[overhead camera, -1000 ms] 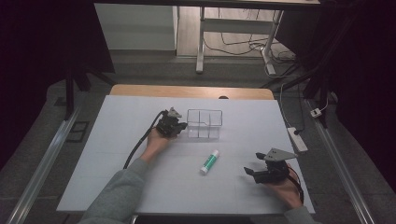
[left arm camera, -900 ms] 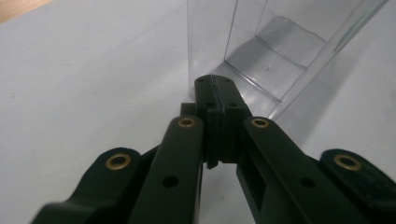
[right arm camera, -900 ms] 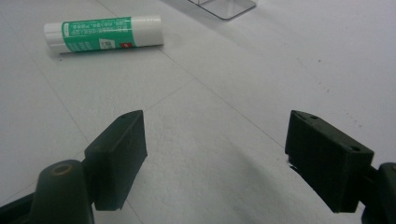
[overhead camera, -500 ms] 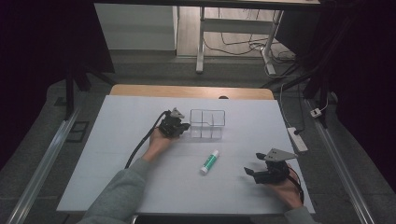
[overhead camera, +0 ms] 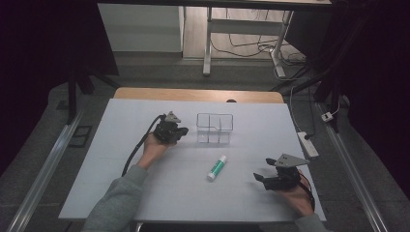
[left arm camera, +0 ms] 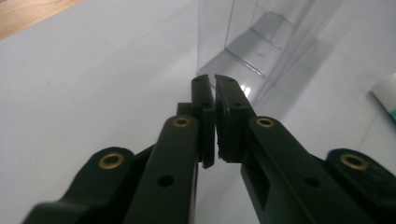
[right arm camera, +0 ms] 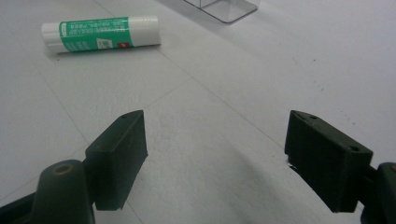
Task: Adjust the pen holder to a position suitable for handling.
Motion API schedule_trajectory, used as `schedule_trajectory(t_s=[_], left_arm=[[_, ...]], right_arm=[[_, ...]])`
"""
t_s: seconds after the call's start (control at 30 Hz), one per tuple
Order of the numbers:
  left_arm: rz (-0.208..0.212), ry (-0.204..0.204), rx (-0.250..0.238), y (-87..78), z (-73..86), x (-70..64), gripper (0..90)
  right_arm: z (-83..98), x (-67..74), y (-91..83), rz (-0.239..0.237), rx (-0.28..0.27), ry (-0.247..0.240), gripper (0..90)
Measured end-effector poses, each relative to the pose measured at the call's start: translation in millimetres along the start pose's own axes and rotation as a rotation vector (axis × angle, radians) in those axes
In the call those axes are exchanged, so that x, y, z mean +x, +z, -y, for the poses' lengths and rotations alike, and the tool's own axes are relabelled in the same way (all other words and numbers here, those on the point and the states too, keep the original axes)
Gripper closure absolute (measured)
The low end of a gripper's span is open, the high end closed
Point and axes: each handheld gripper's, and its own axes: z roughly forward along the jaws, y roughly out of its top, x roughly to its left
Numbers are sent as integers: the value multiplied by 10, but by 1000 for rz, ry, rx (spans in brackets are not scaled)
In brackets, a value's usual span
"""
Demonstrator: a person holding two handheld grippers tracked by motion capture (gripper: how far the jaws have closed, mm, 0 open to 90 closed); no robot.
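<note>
At the desk point(overhead camera: 145, 203), my left gripper point(overhead camera: 180, 131) stood just beside the left wall of the clear box point(overhead camera: 214, 128), which sat upright near the middle of the desk, toward the far edge. Its jaws, almost together with only a thin slit between them, had just been easing apart; nothing lay between them, and the box wall point(left arm camera: 243, 42) rose a little beyond their tips. The box was see-through plastic, open on top, with thin walls and dividers that split it into compartments. I judged it light, stiff and rather slick, likely to slide on the smooth top if nudged and to crack if squeezed hard; a single thin wall at the rim looked like the sound place to pinch it. My right gripper point(overhead camera: 269, 180) rested near the desk's right front corner, its jaws spread wide and empty. A glue stick point(overhead camera: 217, 167), white with a green label, lay on its side between the two grippers, nearer the front than the box and apart from it.
</note>
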Motion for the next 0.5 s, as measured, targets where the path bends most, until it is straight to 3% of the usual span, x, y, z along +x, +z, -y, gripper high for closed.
schedule_trajectory(t_s=[0.2, 0.27, 0.33, 0.5], left_arm=[[24, 4, -2, -179, 42, -105, 623], [36, 0, 11, -237, 58, -138, 572], [64, -5, 53, -300, 82, -170, 515], [61, -17, 53, -504, 194, -280, 458]], right_arm=[[-1, -2, -9, 4, -7, 6, 206], [-2, 0, -13, 5, -9, 6, 206], [-1, 1, -13, 7, -14, 7, 206], [7, -5, -23, 6, -21, 13, 206]])
